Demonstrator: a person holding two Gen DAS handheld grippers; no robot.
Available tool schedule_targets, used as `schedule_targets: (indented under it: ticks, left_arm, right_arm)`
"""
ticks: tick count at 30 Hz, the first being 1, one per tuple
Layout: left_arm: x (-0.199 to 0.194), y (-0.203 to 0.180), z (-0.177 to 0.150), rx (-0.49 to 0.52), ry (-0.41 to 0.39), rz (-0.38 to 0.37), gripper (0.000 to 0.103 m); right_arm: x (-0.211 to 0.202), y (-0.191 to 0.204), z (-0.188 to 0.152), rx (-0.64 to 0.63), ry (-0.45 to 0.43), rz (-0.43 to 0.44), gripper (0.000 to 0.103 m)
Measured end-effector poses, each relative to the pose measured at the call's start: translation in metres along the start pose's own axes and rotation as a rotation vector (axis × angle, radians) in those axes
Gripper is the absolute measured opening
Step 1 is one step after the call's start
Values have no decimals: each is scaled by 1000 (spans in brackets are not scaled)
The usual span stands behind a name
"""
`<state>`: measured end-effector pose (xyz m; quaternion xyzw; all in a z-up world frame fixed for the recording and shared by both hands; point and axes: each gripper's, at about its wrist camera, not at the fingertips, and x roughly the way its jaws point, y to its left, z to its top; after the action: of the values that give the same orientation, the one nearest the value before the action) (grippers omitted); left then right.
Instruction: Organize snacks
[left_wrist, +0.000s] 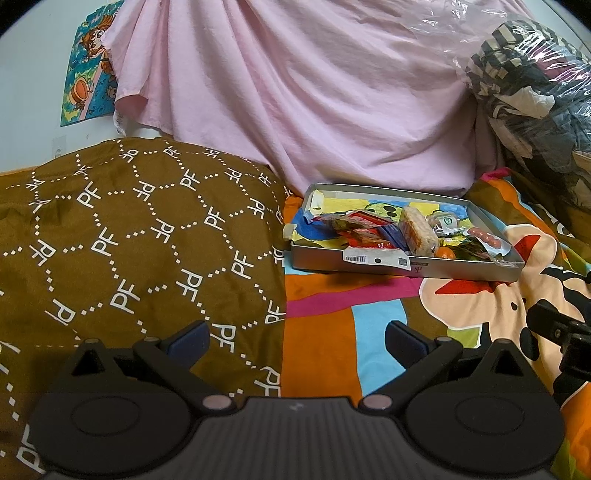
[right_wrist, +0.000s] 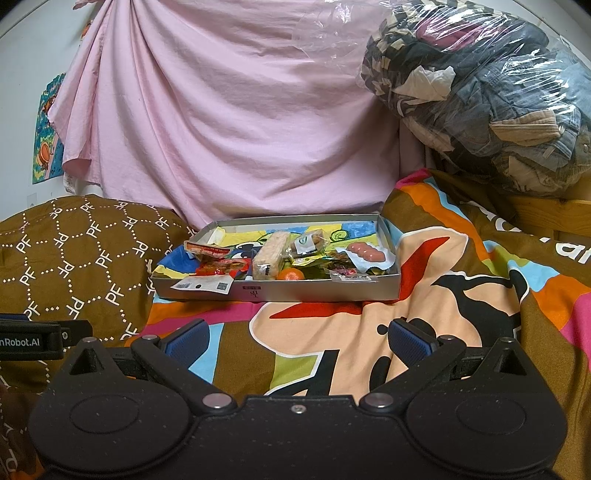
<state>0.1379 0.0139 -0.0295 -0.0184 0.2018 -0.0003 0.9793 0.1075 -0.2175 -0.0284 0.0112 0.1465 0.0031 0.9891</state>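
So both grippers are sitting low and near over the bedspread (right_wrist: 424, 266), well short of the shallow grey box (right_wrist: 280, 291) holding the snacks; left gripper (left_wrist: 297, 341) is hanging released, fingers spread wide, gripping nothing; right gripper (right_wrist: 299, 341) is the same, splayed wide and empty; nothing is lying between them and the box, just rumpled cartoon fabric. One brown PF-print pillow (left_wrist: 129, 240) is crowding the box's left side; one pink sheet (right_wrist: 221, 110) is draping behind it; one clear bag of clothes (right_wrist: 491, 96) is piling up far right. Inside I'm counting one orange (right_wrist: 291, 275), one pale wafer pack (right_wrist: 269, 254), one pack of pink sausages (right_wrist: 365, 253); the rest is overlapping wrappers, too jumbled to count.
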Motion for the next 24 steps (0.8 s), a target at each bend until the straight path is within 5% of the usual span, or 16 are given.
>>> schedule_targets:
  ticks: [24]
  left_arm:
    - [-1, 3, 1, -9, 8, 14, 103]
  right_arm:
    - [-1, 2, -1, -6, -4, -9, 102]
